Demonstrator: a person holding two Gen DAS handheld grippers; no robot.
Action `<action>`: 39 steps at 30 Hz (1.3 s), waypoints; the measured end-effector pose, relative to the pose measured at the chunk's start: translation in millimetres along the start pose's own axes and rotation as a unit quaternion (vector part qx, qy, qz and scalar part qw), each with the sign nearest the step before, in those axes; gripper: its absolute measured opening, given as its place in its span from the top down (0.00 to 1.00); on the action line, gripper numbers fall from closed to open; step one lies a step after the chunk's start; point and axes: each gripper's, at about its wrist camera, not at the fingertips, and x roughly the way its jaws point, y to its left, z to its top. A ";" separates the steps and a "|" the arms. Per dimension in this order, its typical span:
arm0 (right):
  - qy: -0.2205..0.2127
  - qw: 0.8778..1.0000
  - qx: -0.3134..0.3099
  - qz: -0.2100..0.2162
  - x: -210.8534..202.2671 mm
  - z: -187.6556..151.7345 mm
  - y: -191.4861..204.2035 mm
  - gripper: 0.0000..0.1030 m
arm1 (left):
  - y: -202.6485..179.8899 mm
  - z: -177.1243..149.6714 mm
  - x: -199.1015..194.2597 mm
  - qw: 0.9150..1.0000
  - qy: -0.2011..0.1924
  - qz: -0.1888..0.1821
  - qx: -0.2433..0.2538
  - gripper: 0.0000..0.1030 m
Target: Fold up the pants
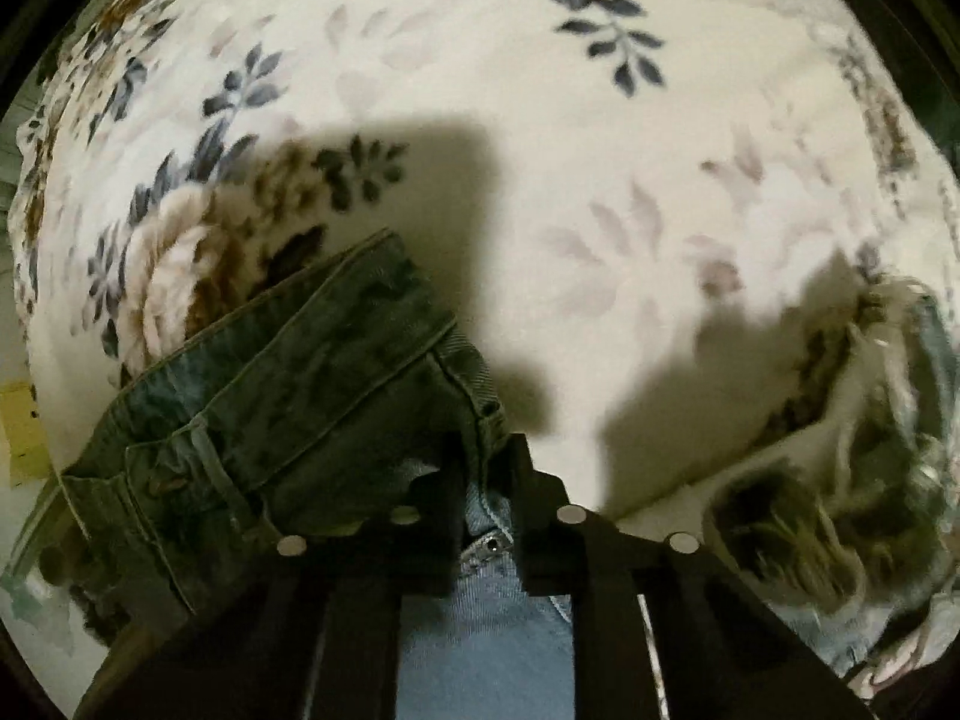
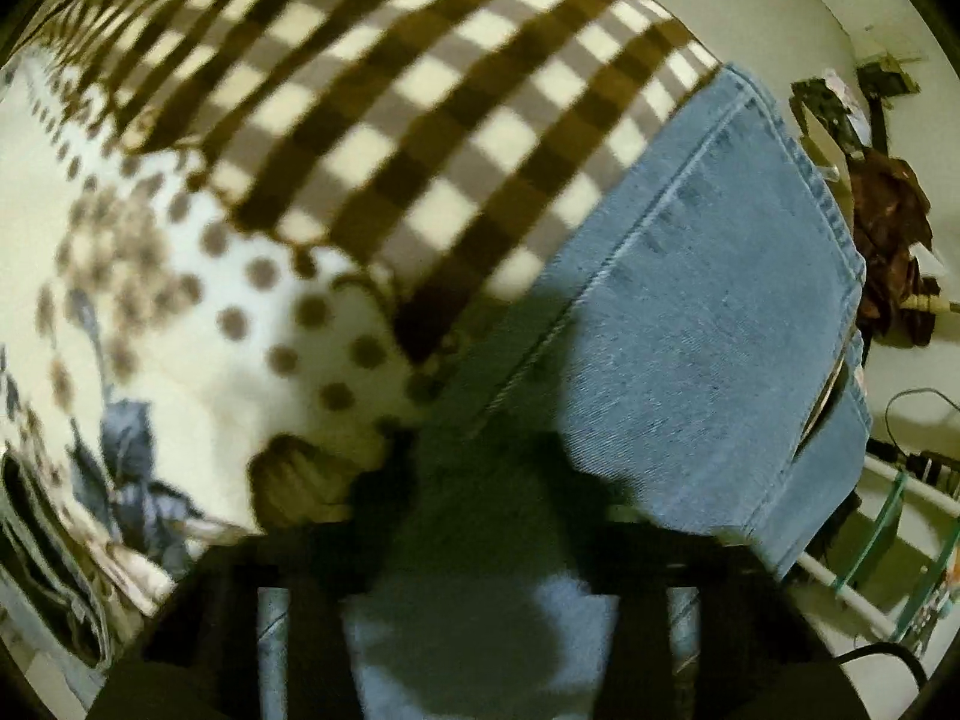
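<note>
Left wrist view: the left gripper [image 1: 489, 480] has its fingers [image 1: 528, 516] drawn nearly together on the pants [image 1: 288, 396], pinching the denim at the waistband beside a metal rivet. The waistband hangs bunched to the left of the fingers, over a floral bedspread [image 1: 540, 150] that covers the bed. A frayed denim hem [image 1: 840, 480] lies near the bed's right edge.

Right wrist view: the right gripper [image 2: 480, 480] has pale blue denim between its fingers [image 2: 384, 492]; motion blur and shadow hide the fingertips, so whether they press on the cloth cannot be told. A seamed panel of the pants [image 2: 708, 312] spreads ahead and to the right, its upper part lying against a brown checked blanket [image 2: 390, 120]. A dotted cloth [image 2: 210, 312] lies to the left.
</note>
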 end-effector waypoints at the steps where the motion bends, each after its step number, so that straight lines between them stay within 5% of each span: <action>1: -0.006 1.000 -0.004 -0.001 -5.8 -2.0 1.2 0.90 | 0.6 -1.1 -9.1 1.000 -0.004 -0.011 0.003 0.91; 8: -0.055 0.997 -0.026 0.044 -61.8 -31.9 -11.0 0.95 | 52.8 -2.8 -93.5 0.992 -0.025 -0.122 0.009 0.92; 11: -0.080 0.993 -0.038 0.078 -94.4 -58.9 -32.9 0.96 | 86.3 -28.0 -119.9 0.986 -0.030 -0.164 0.003 0.92; 15: -0.111 0.985 -0.046 0.125 -137.9 -100.5 -83.3 0.96 | 128.7 -82.0 -151.9 0.976 -0.039 -0.214 0.017 0.92; 18: -0.135 0.979 -0.056 0.140 -136.3 -122.5 -167.7 0.96 | 169.0 -108.2 -158.0 0.971 -0.032 -0.236 0.036 0.92; 23: -0.141 0.982 -0.049 0.117 -101.1 -176.1 -250.4 0.96 | 249.4 -138.1 -127.5 0.974 -0.002 -0.220 0.051 0.92; 28: -0.129 0.987 -0.040 0.087 -38.8 -215.9 -296.1 0.96 | 315.8 -151.2 -57.2 0.982 0.023 -0.183 0.041 0.92; 39: -0.085 0.993 -0.016 0.085 58.5 -227.1 -332.5 0.95 | 349.7 -164.2 -3.2 0.985 0.048 -0.152 0.066 0.87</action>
